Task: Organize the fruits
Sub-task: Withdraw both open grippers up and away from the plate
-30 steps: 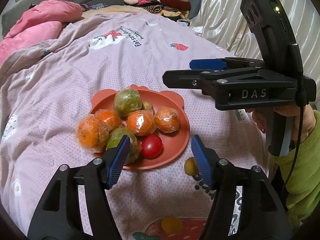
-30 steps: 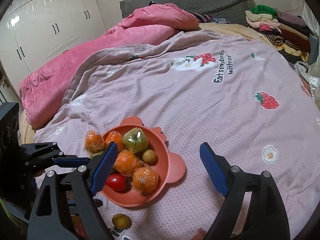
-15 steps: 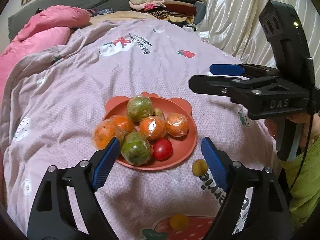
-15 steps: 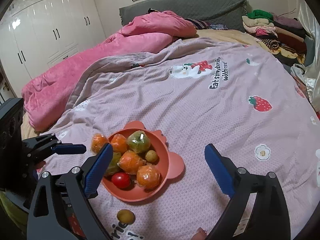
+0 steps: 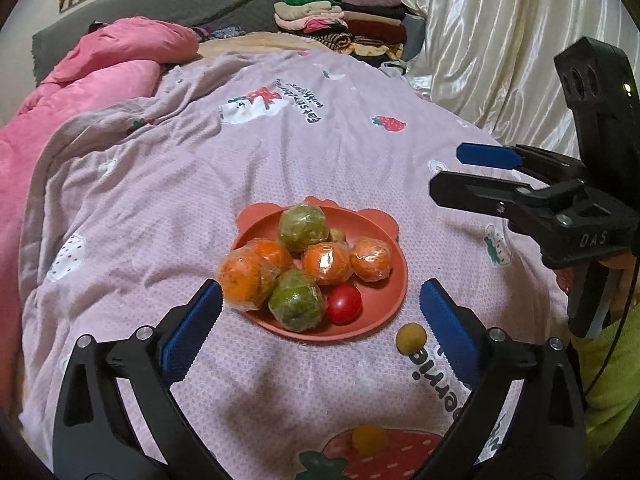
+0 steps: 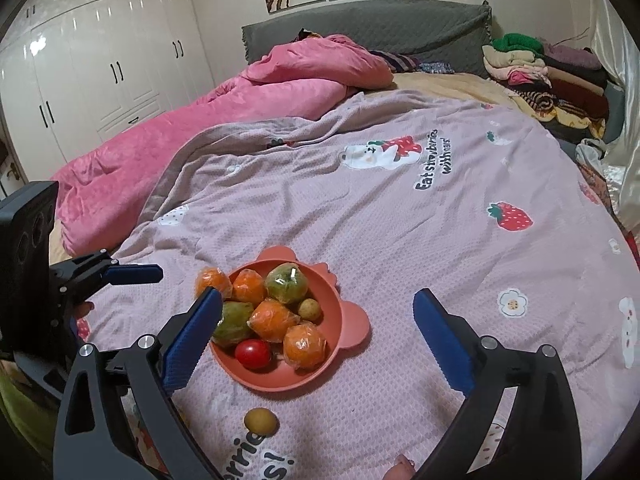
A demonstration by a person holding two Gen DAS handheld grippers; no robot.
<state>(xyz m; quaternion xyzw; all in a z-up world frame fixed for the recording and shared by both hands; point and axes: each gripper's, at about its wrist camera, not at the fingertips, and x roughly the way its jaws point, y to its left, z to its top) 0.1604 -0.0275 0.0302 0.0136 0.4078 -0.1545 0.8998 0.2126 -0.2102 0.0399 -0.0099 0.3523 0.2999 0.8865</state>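
While both grippers' jaws have just spread empty, wardrobe (image 6: 100, 64) only in right view, curtain (image 5: 500, 40) fuller in left.

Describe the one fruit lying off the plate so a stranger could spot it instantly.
Find the terracotta bear-eared plate on the mauve strawberry-print blanket. Just off its near rim lies a small round yellow-brown fruit, alone on the fabric. Unlike the wrapped fruits, it is bare, small and outside the plate.

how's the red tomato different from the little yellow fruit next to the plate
The red tomato lies in the orange plate; the yellow fruit sits on the blanket beside it. The tomato is glossy red and larger; the fruit is dull yellow-brown and smaller. Both are round and unwrapped.
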